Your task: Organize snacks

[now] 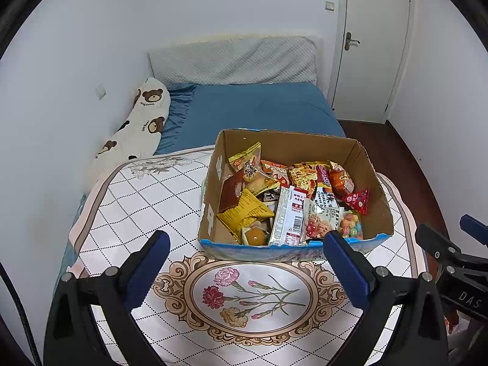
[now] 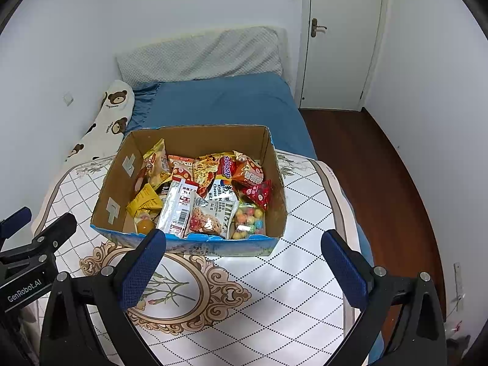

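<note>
An open cardboard box stands on the white patterned table. It holds several snack packets: a yellow bag, a red triangular packet, a white barcoded packet, a bag of coloured candy balls and a round orange jelly cup. My left gripper is open and empty, just in front of the box. My right gripper is open and empty, also in front of the box.
The table has a flower medallion in front of the box. Behind it is a bed with a blue sheet, a bear-print pillow along the left wall and a white door at the right.
</note>
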Action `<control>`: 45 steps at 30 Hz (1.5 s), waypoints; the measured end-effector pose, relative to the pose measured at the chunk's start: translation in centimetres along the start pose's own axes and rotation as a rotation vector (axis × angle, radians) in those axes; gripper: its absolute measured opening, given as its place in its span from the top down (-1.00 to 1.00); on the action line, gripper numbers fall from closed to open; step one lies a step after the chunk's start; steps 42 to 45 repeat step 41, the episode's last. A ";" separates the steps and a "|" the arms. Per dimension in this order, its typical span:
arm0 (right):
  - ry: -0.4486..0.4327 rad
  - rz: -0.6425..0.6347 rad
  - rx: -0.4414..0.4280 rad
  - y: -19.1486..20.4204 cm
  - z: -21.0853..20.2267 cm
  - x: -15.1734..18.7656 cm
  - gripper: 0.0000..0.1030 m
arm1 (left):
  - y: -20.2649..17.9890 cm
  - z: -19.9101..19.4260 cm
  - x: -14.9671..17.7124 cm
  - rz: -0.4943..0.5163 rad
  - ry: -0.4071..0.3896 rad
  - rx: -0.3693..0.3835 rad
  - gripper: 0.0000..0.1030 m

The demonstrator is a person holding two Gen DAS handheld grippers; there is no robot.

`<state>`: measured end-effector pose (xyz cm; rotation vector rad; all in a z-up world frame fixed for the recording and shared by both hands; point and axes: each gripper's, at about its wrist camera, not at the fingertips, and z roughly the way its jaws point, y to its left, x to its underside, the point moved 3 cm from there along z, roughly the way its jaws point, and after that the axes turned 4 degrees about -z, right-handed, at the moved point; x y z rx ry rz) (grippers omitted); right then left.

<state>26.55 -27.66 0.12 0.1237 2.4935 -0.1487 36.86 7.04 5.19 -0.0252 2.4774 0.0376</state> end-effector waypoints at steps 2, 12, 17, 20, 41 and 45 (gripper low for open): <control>-0.001 0.002 -0.002 -0.1 0.0 0.0 -1.00 | 0.0 0.0 0.0 0.000 0.000 0.000 -0.99; 0.003 0.008 -0.002 0.2 -0.1 0.3 -1.00 | 0.0 -0.2 0.0 0.005 -0.003 -0.001 -0.99; 0.003 0.011 -0.004 0.2 -0.2 0.3 -1.00 | -0.1 -0.3 0.0 0.002 -0.004 -0.001 -0.99; 0.002 0.012 -0.004 0.3 -0.3 0.3 -1.00 | -0.1 -0.5 0.1 0.002 -0.005 -0.001 -0.99; -0.001 0.018 -0.001 0.3 -0.8 0.1 -1.00 | -0.1 -1.0 -0.1 0.006 -0.012 0.002 -0.99; -0.001 0.018 -0.001 0.3 -0.8 0.1 -1.00 | -0.1 -1.0 -0.1 0.006 -0.012 0.002 -0.99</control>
